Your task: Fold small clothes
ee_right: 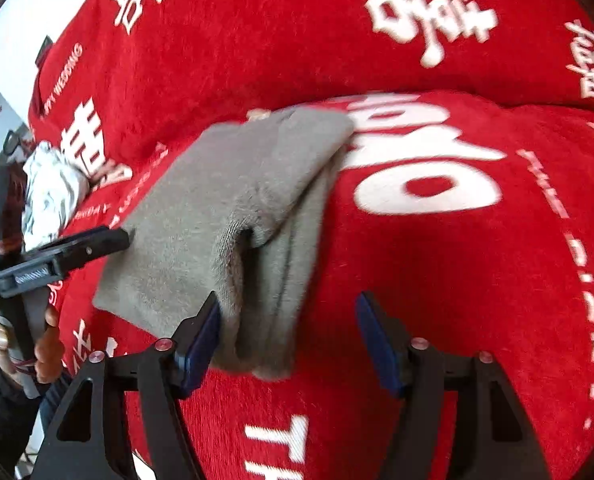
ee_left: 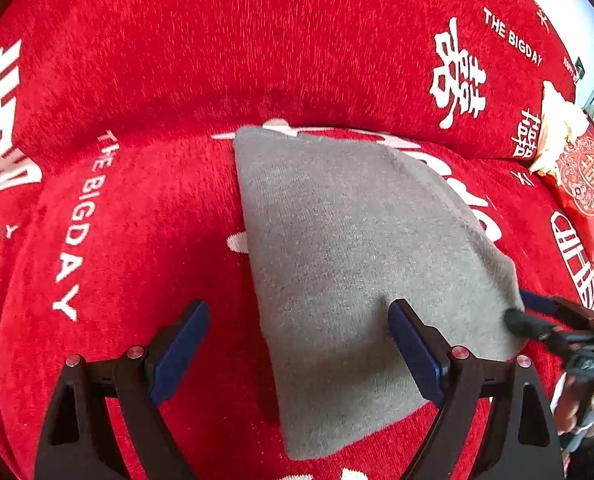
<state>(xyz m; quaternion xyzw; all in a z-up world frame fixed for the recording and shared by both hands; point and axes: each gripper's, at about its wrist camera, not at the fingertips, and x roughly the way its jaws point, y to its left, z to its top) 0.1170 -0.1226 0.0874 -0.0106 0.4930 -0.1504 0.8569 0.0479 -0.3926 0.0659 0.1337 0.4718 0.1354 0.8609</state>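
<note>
A grey knitted garment [ee_left: 349,264] lies folded on the red sofa seat; it also shows in the right wrist view [ee_right: 233,208], with stacked layers along its right edge. My left gripper [ee_left: 299,316] is open over the garment's near left edge, holding nothing. My right gripper [ee_right: 289,312] is open at the garment's near right corner, its left finger [ee_right: 205,336] touching the cloth, nothing clamped. The right gripper also shows in the left wrist view [ee_left: 537,316] at the garment's right edge. The left gripper also shows in the right wrist view [ee_right: 77,248].
The red sofa cover [ee_left: 145,240] with white lettering spreads under everything; the backrest [ee_left: 257,40] rises behind. A red patterned cushion [ee_left: 589,180] and cream cloth [ee_left: 557,128] sit at the far right. A white crumpled garment [ee_right: 53,192] lies at the left.
</note>
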